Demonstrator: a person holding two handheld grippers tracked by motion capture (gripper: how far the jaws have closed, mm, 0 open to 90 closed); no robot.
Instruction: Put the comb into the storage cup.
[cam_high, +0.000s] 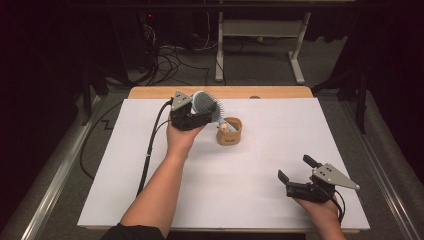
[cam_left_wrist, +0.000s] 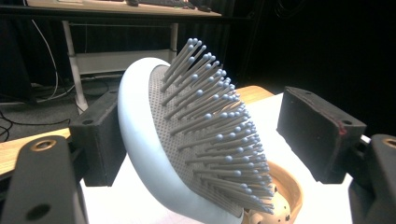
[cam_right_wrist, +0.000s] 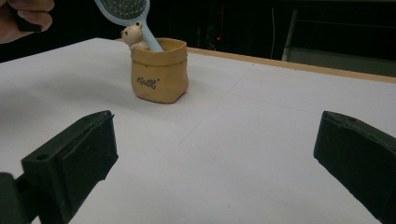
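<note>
the hairbrush (cam_left_wrist: 187, 140) stands handle-down in the small tan pot (cam_high: 229, 132), near the far edge of the white sheet (cam_high: 250, 200) on the table, left of its middle. its pale blue head leans up between the jaws of the left gripper (cam_high: 196, 111). in the left gripper view the smooth back of the head lies against one black pad, or very nearly; the bristle tips stand clear of the other pad, so the jaws look released rather than clamped. a little bear figure (cam_right_wrist: 132, 36) sits on the pot's rim beside the handle. the right gripper (cam_high: 296, 169) rests near the sheet's near right corner, jaws spread wide with nothing between them.
</note>
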